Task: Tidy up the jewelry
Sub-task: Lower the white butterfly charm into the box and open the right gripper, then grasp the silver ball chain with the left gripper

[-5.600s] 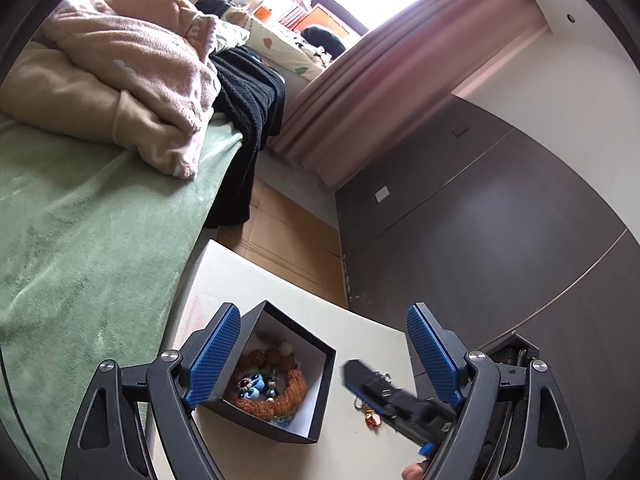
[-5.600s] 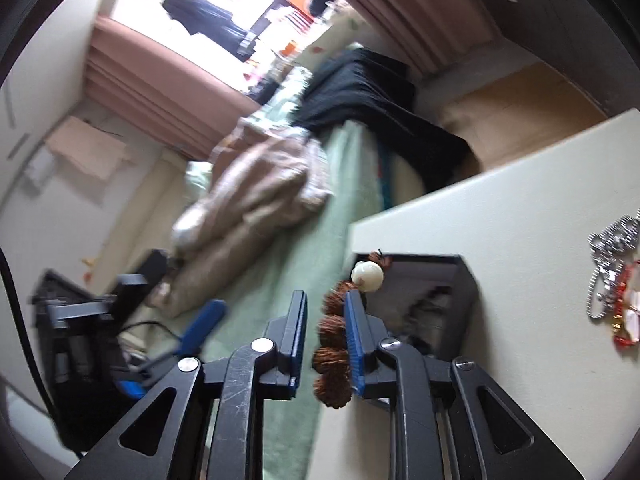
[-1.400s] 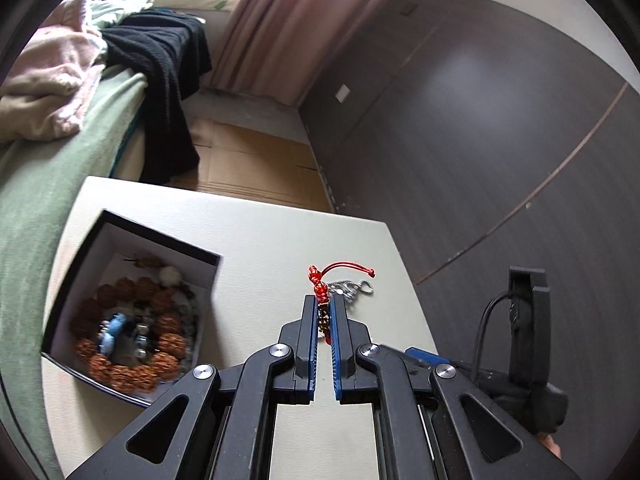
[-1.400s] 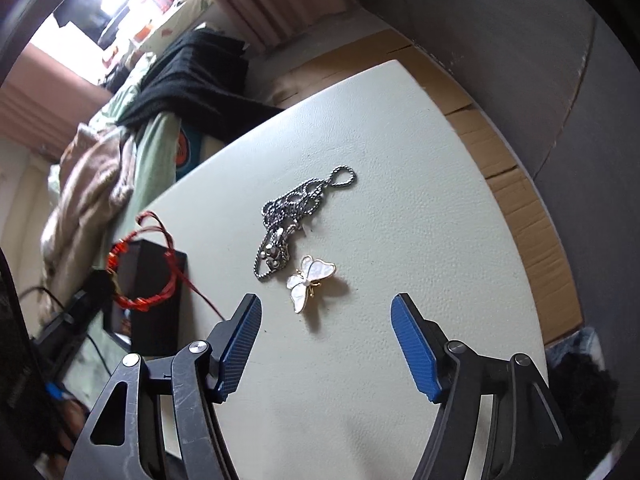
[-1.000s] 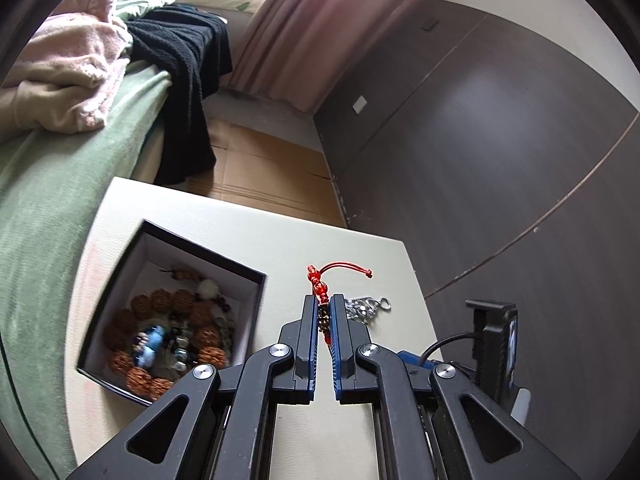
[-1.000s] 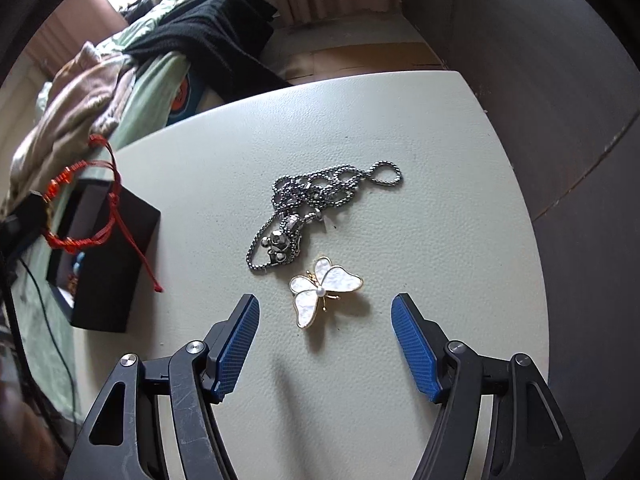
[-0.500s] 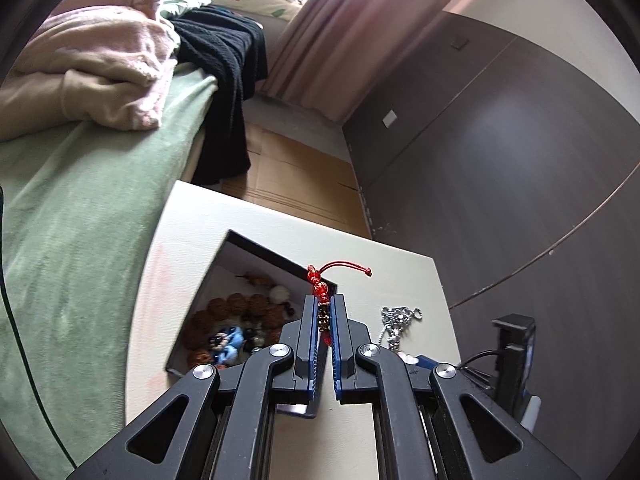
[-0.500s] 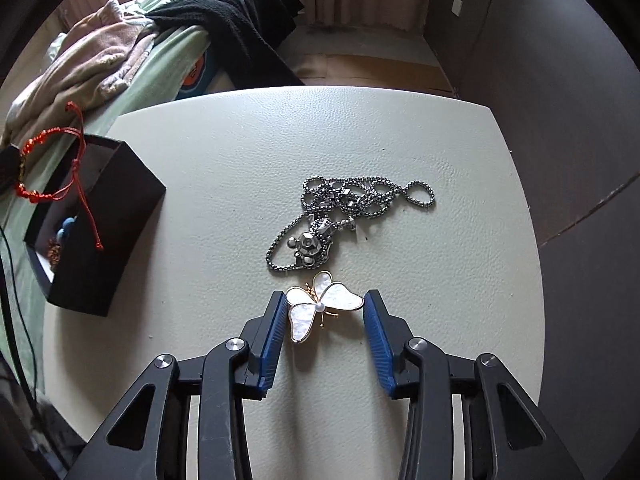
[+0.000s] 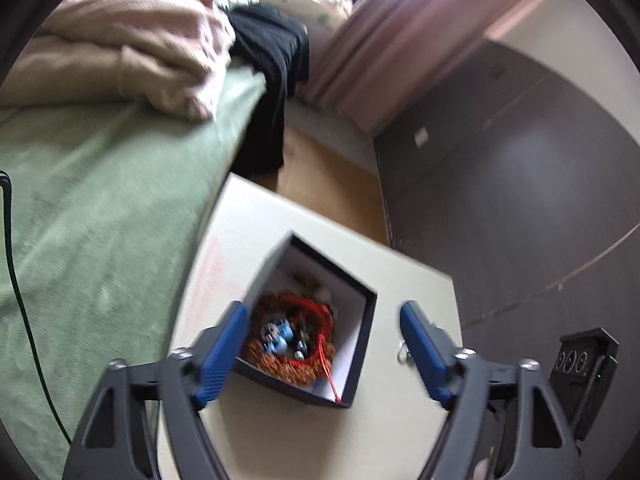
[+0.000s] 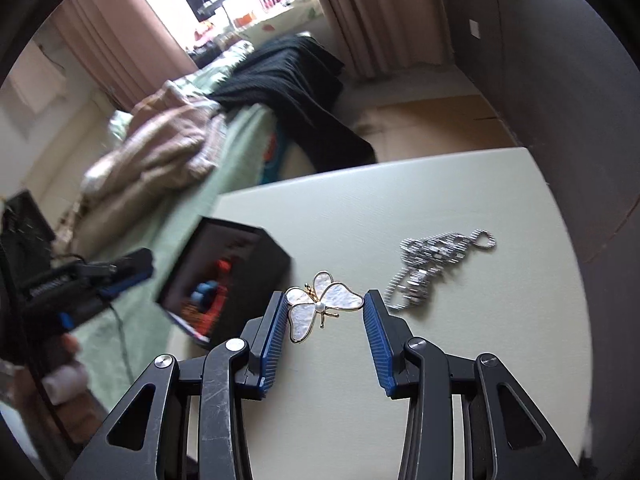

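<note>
A black jewelry box [image 9: 362,322] with a white lining stands open on the cream table [image 9: 256,232]. Brown bead bracelets [image 9: 276,364], blue beads and the red cord bracelet [image 9: 316,312] lie inside it. My left gripper [image 9: 320,344] is open just above the box. My right gripper [image 10: 324,316] is shut on the white butterfly brooch [image 10: 324,304], held by its wing tips above the table. The silver chain necklace [image 10: 436,256] lies on the table to the right of the brooch. The box also shows in the right wrist view [image 10: 244,280], left of the brooch.
A bed with a green cover [image 9: 100,200], pink blankets [image 9: 132,52] and black clothing [image 9: 276,64] borders the table's left side. A dark panelled wall [image 9: 520,200] is on the right. Brown floor [image 9: 320,176] lies beyond the table's far edge.
My left gripper moved over the box, opened and let the red cord bracelet fall inside. My right gripper closed on the butterfly brooch and lifted it off the table.
</note>
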`<action>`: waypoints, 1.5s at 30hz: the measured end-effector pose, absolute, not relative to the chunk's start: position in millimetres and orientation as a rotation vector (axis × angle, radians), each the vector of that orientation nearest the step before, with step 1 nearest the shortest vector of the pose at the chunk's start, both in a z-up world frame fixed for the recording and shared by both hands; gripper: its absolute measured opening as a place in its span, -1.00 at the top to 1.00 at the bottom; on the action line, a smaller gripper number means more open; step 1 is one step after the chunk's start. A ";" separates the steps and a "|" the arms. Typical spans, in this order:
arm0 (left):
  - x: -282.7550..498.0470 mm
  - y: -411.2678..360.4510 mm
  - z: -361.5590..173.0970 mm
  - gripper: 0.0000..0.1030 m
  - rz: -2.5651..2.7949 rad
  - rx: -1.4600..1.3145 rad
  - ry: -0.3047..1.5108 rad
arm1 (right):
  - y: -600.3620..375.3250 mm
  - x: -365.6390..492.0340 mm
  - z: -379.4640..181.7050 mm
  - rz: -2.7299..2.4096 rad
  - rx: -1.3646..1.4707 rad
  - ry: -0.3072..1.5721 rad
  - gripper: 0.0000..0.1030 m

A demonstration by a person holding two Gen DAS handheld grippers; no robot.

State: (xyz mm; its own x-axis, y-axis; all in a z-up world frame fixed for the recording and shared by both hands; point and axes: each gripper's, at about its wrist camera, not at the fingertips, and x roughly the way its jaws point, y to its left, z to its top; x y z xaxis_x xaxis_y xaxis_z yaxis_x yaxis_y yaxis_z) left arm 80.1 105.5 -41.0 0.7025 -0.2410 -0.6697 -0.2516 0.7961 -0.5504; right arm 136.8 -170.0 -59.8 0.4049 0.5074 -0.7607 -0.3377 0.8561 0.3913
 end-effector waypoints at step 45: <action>97.0 37.2 -36.3 -0.58 -0.067 -0.516 0.814 | -233.5 136.0 -44.5 0.340 0.453 0.979 -0.51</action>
